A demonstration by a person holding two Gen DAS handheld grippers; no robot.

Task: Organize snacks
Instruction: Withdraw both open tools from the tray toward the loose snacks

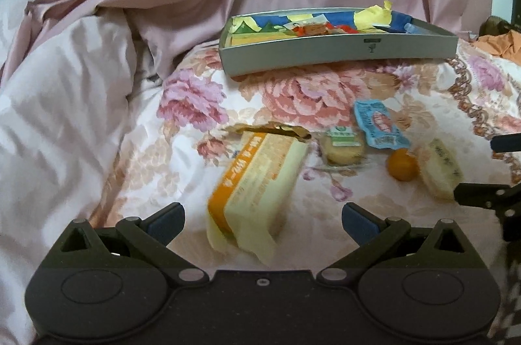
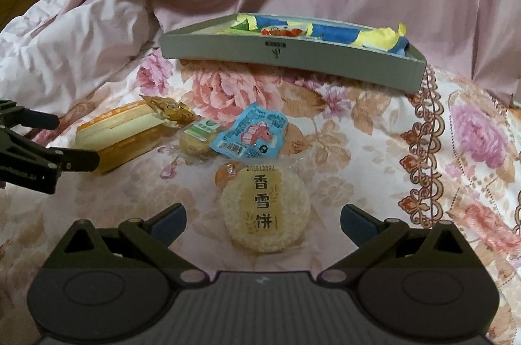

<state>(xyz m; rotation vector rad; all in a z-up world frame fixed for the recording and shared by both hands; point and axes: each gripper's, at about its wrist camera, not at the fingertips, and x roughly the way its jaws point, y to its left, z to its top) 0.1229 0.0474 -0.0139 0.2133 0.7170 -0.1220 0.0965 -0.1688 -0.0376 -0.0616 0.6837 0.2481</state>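
Tray (image 2: 293, 64) at back of bed (image 2: 374, 149), wrappers (image 2: 329, 34) inside; snack packets (image 2: 250, 135) in front; rice cracker (image 2: 263, 211) nearest.

The left gripper (image 1: 262, 222) is held low over the bed, pointing forward toward its far edge, with its jaws spread wide and nothing between them. Both blue fingertips (image 1: 164, 222) show in its own wrist view, level with each other and well apart. The right gripper (image 2: 262, 222) takes the same pose: low, level, jaws spread wide, blue pads (image 2: 358, 222) facing inward and touching nothing. In the right wrist view the left gripper's black fingers (image 2: 75, 161) reach in from the left edge, parted. In the left wrist view the right gripper's black fingers (image 1: 478, 193) enter from the right edge, also parted. The two grippers sit side by side.
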